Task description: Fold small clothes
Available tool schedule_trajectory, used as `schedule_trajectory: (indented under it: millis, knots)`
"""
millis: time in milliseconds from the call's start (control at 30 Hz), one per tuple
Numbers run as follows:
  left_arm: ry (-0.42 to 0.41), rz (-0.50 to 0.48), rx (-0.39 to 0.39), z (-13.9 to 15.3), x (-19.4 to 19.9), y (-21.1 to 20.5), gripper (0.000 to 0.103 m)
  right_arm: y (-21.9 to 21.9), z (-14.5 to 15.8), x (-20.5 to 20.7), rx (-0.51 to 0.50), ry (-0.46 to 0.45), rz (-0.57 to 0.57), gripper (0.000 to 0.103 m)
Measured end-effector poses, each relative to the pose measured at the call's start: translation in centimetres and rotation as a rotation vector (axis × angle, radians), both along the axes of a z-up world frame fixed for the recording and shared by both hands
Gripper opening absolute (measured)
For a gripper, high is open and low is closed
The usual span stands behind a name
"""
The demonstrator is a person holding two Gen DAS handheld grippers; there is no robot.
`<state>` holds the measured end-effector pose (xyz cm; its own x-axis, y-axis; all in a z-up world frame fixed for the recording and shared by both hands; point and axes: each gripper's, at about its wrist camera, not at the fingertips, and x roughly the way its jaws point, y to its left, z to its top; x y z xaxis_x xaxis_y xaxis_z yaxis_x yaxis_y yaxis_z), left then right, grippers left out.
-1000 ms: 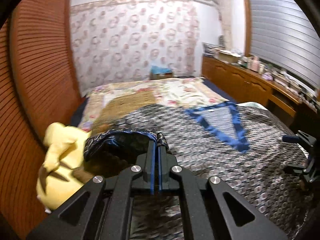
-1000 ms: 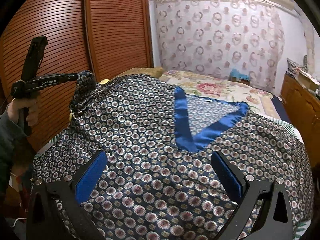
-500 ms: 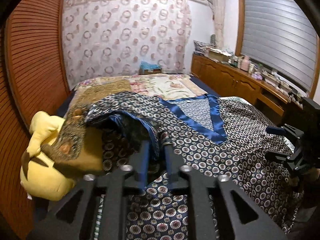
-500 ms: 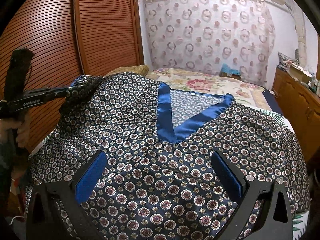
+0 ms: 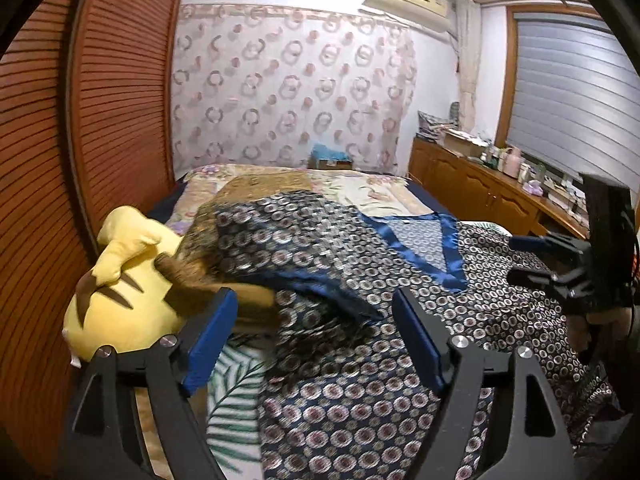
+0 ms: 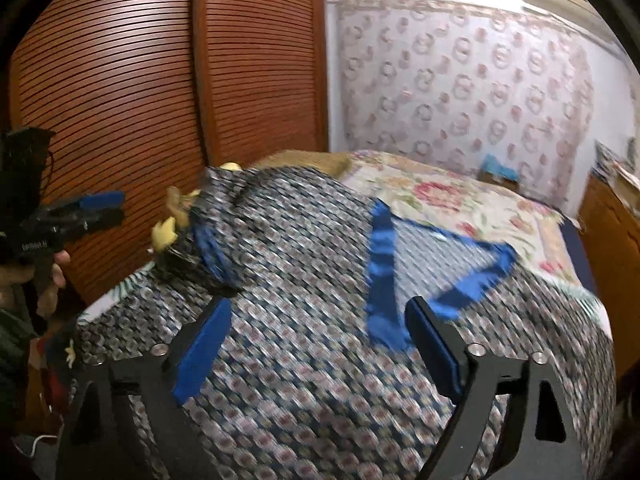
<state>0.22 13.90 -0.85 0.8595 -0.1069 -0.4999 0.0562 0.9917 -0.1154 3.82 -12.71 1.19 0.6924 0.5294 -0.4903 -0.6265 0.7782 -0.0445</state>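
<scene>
A dark top printed with small rings (image 5: 400, 380) (image 6: 300, 360), with a blue satin V-neck (image 5: 448, 256) (image 6: 380, 280), lies spread on the bed. Its left sleeve (image 5: 296, 248) (image 6: 212, 248) lies flopped inward over the body. My left gripper (image 5: 314, 336) hovers just short of that sleeve, its jaws opening, and nothing is pinched between the blue pads (image 5: 212, 336). My right gripper (image 6: 318, 346) hangs over the lower front of the top with its jaws closing. Cloth lies beneath it, but the pads do not press on it. Each gripper shows in the other's view: the right gripper (image 5: 536, 260) and the left gripper (image 6: 92, 208).
A yellow plush toy (image 5: 120, 288) and a brown patterned cushion (image 5: 192, 256) lie at the bed's left edge, against the slatted wooden wardrobe doors (image 6: 140, 100). Flowered bedding (image 6: 460, 200) stretches beyond the top. Wooden cabinets (image 5: 480, 192) run along the right wall.
My left gripper opened, let go of the sleeve and drew back. The sleeve dropped onto the top. My right gripper's jaws narrowed a little and it shifted over the cloth.
</scene>
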Motion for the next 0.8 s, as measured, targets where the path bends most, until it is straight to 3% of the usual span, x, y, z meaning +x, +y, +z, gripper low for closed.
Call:
schedule_trajectory:
  millis: [367, 700, 767, 800]
  knots:
    - [0.039, 0.072, -0.01, -1.8, 0.7, 3.5, 0.084, 9.8, -0.1, 6.8, -0.044, 0.05, 0.261, 0.049]
    - [0.05, 0.122, -0.017, -2.2, 2.1, 5.6, 0.084, 17.9, -1.3, 13.1, -0.094, 0.149, 0.39, 0.036]
    - [0.05, 0.129, -0.026, -2.1, 2.5, 5.9, 0.084, 18.8, -1.8, 14.4, -0.129, 0.183, 0.401, 0.016]
    - [0.052, 0.131, -0.03, -2.0, 2.7, 6.0, 0.084, 18.8, -1.9, 14.8, -0.134, 0.19, 0.415, 0.012]
